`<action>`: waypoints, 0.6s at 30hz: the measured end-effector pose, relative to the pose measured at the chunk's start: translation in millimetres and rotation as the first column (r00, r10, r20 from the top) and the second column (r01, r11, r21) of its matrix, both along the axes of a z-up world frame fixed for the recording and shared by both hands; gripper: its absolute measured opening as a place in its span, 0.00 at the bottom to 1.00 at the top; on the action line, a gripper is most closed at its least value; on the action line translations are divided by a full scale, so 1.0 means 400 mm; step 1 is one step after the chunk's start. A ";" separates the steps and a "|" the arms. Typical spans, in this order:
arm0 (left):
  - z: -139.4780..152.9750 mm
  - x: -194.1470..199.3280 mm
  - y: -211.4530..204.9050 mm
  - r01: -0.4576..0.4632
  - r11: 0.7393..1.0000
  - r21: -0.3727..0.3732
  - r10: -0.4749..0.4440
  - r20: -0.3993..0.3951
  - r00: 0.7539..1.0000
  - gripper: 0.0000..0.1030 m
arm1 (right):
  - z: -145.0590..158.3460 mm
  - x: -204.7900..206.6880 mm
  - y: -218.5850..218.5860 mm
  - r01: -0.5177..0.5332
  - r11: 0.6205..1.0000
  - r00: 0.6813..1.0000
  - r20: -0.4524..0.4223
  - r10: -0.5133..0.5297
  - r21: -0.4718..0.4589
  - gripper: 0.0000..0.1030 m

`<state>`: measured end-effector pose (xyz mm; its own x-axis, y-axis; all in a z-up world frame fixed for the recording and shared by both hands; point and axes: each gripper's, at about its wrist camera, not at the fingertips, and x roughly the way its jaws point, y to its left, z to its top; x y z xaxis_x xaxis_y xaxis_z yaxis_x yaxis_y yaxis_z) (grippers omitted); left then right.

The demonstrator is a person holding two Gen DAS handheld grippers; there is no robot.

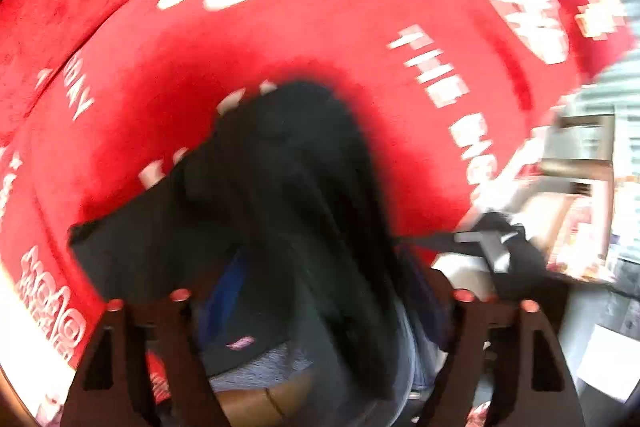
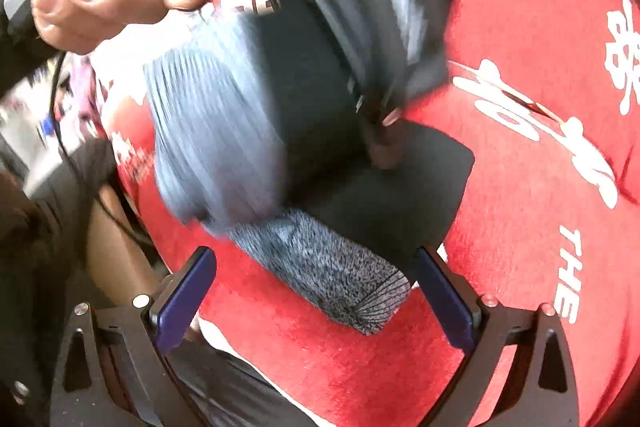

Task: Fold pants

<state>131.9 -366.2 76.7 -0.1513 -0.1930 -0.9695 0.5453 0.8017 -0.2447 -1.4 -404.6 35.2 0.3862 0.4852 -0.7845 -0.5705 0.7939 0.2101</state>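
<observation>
Underneath everything spreads a red cloth (image 2: 520, 187) printed with white lettering, filling most of both views and running out ahead of and beside each claw. On it lie the pants (image 1: 288, 187), dark and bunched; from the left wrist view they form a long dark mass that starts between the fingers of the left gripper (image 1: 320, 301) and stretches straight away from it, so their long axis runs forward along the claw's own line, with a flatter flap spreading off to its left. The picture is blurred and the cloth hides the finger pads, so I cannot tell whether that claw is pinching the fabric or merely standing over it. In the right wrist view the pants sit ahead of the right gripper (image 2: 316, 273), a flat black panel lying up and to the right of it and a blurred grey-blue ribbed part up and to the left. Just in front of that claw, partly between its fingers, lies a speckled grey ribbed band (image 2: 324, 263), its long axis slanting from upper left to lower right across the gap. The blue pads (image 2: 184, 291) of the right claw stand wide apart, touching nothing that I can make out. Farther ahead and to the upper left, the person's hand (image 2: 100, 3) grips a dark handle, from which the other claw reaches down onto the black cloth.
</observation>
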 end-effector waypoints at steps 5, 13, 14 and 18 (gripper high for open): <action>0.058 -0.022 0.007 0.021 1.000 0.019 -0.024 0.142 0.990 0.81 | -0.014 0.029 -0.021 0.097 0.994 0.993 -0.070 -0.093 0.059 1.00; -0.050 -0.047 0.266 -0.105 0.992 0.073 0.067 0.399 0.914 0.81 | -0.045 0.073 -0.062 0.257 0.963 0.962 -0.115 -0.247 0.080 1.00; -0.077 -0.046 0.297 -0.149 0.988 0.042 0.121 0.392 0.912 0.81 | -0.068 0.087 -0.058 0.296 0.954 0.946 -0.154 -0.286 0.046 0.94; -0.151 -0.088 0.436 -0.305 0.947 -0.101 0.321 0.322 0.891 0.81 | -0.101 0.102 -0.066 0.366 0.930 0.902 -0.241 -0.357 -0.007 0.62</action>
